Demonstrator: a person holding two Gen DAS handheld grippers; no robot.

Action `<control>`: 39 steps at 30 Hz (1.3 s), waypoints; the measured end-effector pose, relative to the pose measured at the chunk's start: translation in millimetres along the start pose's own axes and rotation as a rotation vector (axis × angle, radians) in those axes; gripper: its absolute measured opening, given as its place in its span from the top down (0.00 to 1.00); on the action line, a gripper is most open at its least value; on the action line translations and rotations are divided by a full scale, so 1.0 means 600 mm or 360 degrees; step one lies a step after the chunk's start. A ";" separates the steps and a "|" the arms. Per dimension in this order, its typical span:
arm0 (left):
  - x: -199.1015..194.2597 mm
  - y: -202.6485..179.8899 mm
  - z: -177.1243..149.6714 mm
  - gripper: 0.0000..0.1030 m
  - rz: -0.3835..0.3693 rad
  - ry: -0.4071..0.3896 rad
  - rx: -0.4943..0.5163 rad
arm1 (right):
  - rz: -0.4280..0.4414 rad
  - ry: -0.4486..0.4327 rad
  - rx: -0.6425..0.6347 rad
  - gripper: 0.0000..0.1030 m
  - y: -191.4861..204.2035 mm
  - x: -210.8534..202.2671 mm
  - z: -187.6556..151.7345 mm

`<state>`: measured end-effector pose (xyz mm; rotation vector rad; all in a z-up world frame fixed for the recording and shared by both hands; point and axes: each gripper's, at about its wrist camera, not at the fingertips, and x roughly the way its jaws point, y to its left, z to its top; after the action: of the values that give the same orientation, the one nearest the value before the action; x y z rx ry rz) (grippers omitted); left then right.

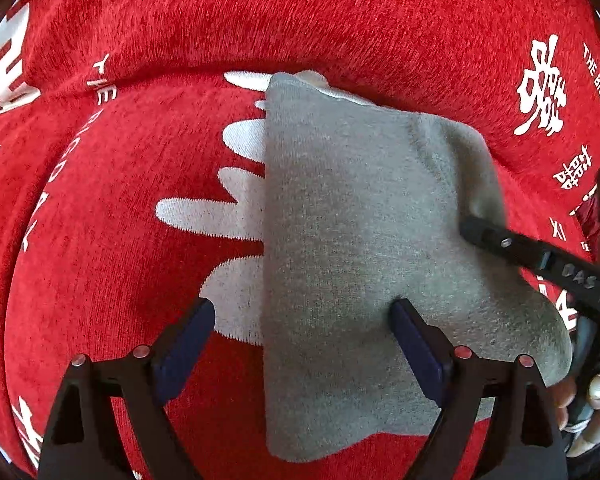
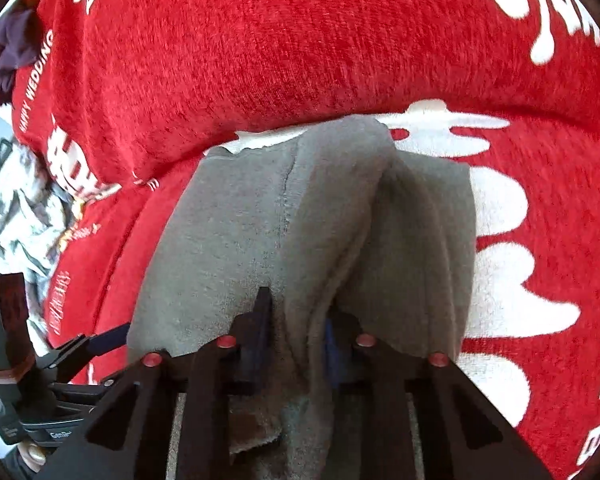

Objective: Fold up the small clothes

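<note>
Left tongs [image 1: 302,314] stand spread wide, one finger resting on the grey garment [image 1: 360,240], the other on the red blanket [image 1: 100,220] at nine o'clock. Right tongs [image 2: 298,320] are clenched on a raised fold of the garment, which hides their tips. A hand [image 1: 592,400] at four o'clock is cut off.

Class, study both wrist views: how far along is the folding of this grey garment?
Done: the grey garment already lies doubled on the red cover. In hand: the right gripper pinches a ridge of it; the left gripper stands open over it. Left: completing that fold.
</note>
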<state>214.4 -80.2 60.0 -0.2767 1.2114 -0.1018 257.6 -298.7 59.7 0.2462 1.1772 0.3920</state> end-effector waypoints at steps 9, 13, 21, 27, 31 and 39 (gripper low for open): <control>0.001 -0.093 -0.009 0.12 -0.0044 -0.0051 0.0242 | -0.0135 -0.0172 -0.0108 0.81 0.000 -0.081 0.020; 0.049 -0.097 -0.021 0.12 -0.0028 0.0086 0.0249 | -0.0160 0.0040 -0.0025 0.70 -0.061 0.000 0.009; -0.014 -0.054 -0.043 0.12 0.0010 -0.0082 0.0216 | -0.0214 -0.0206 -0.0141 0.46 -0.014 -0.132 -0.029; 0.000 -0.025 -0.072 0.12 0.0057 -0.0081 0.0191 | -0.0435 -0.0123 -0.0441 0.40 0.047 -0.115 -0.111; 0.014 -0.006 -0.085 0.12 0.0004 -0.0026 0.0157 | -0.0419 0.0017 -0.0284 0.91 -0.001 -0.082 -0.146; -0.040 -0.004 -0.086 0.12 0.0033 -0.0185 0.0199 | -0.0440 -0.0153 -0.0095 0.46 -0.031 -0.158 -0.140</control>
<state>157.7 -85.0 65.5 -0.1585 1.0875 -0.1409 151.6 -356.8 101.8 0.0479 1.0856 0.1700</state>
